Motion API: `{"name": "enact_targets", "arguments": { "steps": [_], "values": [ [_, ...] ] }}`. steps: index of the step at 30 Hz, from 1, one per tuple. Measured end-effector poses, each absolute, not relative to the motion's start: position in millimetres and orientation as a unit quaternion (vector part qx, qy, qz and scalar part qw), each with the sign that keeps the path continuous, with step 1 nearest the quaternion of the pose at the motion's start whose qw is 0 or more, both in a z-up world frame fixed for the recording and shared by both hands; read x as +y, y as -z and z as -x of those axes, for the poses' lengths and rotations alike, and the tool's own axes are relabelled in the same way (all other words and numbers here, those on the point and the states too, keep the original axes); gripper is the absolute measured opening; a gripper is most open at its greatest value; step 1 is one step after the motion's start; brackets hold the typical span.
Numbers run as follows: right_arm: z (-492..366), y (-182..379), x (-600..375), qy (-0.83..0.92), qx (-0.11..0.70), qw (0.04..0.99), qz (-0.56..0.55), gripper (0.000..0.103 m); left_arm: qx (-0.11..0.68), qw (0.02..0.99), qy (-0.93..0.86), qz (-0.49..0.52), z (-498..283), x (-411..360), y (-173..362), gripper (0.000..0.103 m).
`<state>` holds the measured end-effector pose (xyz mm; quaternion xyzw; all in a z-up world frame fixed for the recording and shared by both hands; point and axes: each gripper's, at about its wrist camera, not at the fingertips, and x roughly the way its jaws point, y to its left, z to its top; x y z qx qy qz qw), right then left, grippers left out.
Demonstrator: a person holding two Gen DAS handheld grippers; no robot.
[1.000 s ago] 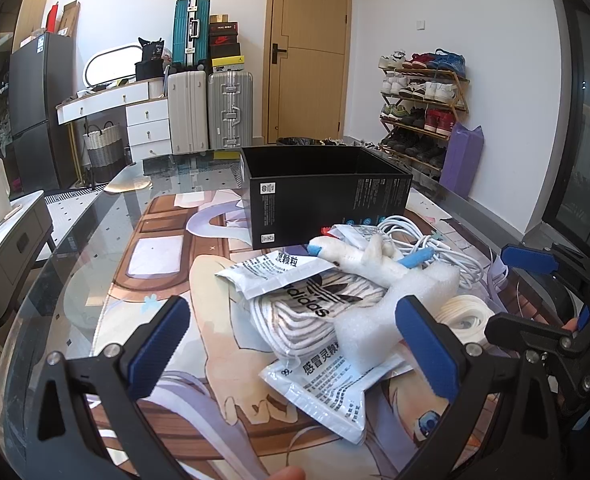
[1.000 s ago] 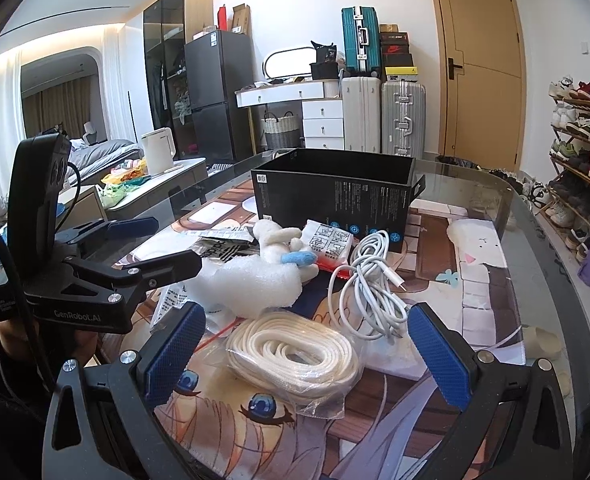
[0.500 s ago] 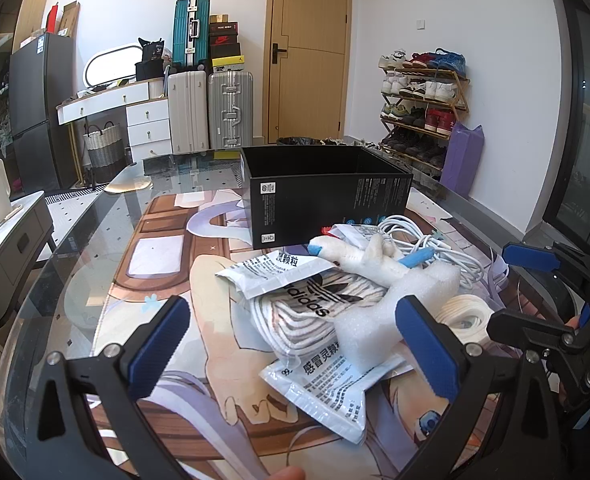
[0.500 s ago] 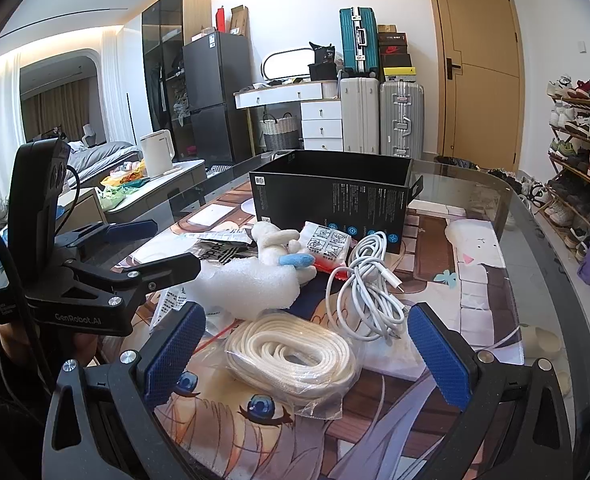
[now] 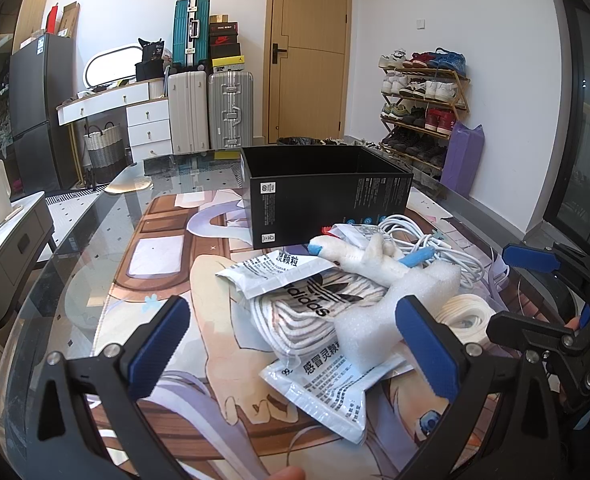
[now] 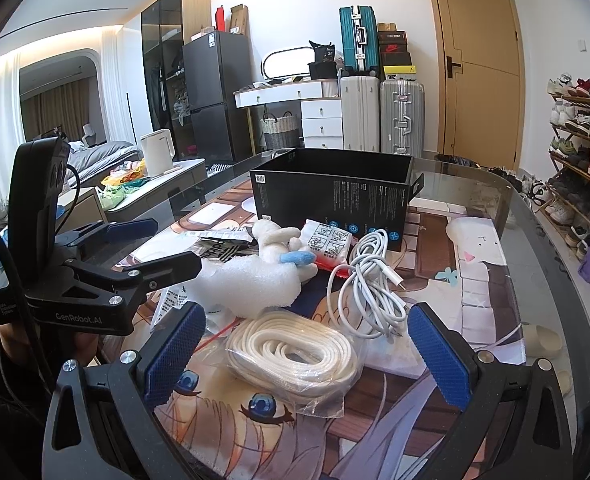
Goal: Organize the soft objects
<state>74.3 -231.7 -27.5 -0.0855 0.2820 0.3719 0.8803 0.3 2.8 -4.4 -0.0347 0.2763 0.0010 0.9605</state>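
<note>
L gripper (image 5: 293,346): blue-padded fingers spread wide, holding nothing, hovering low over the near edge of the glass-topped desk (image 5: 95,240) w/ its anime-print mat. Straight ahead btwn its pads lies the pile: flat silver-white medicine sachet (image 5: 327,388) nearest, striped white fabric in a clear adidas bag (image 5: 311,304) behind it, and the lumpy white foam chunk (image 5: 391,304) just inside the R-side pad, long axis running diagonally away to the right. R gripper (image 6: 303,354) also wide open and empty; the coiled cream rope in a clear plastic bag (image 6: 295,350) sits squarely btwn its pads, long axis roughly across the opening. Past that: white plush toy w/ blue tips (image 6: 283,244), looped white charging cable (image 6: 369,284), then the open black cardboard box (image 6: 335,196) toward the desk's far edge. Judgement: R is nearer the rope, L nearer the foam; box looks like the drop spot, dead ahead of both.
</note>
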Motion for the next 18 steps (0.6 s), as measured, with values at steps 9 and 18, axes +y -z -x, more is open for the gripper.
{"name": "enact_targets", "arguments": {
  "steps": [9, 18],
  "values": [
    [-74.3, 27.6, -231.7, -0.372, 0.281, 0.880, 0.085, 0.103, 0.276, 0.960, -0.001, 0.034, -0.3, 2.7, 4.2, 0.103],
    [-72.5, 31.1, -231.0, -0.372, 0.285, 0.879, 0.088, 0.103, 0.276, 0.960, -0.002, 0.034, -0.2, 2.4, 4.3, 0.103]
  ]
}}
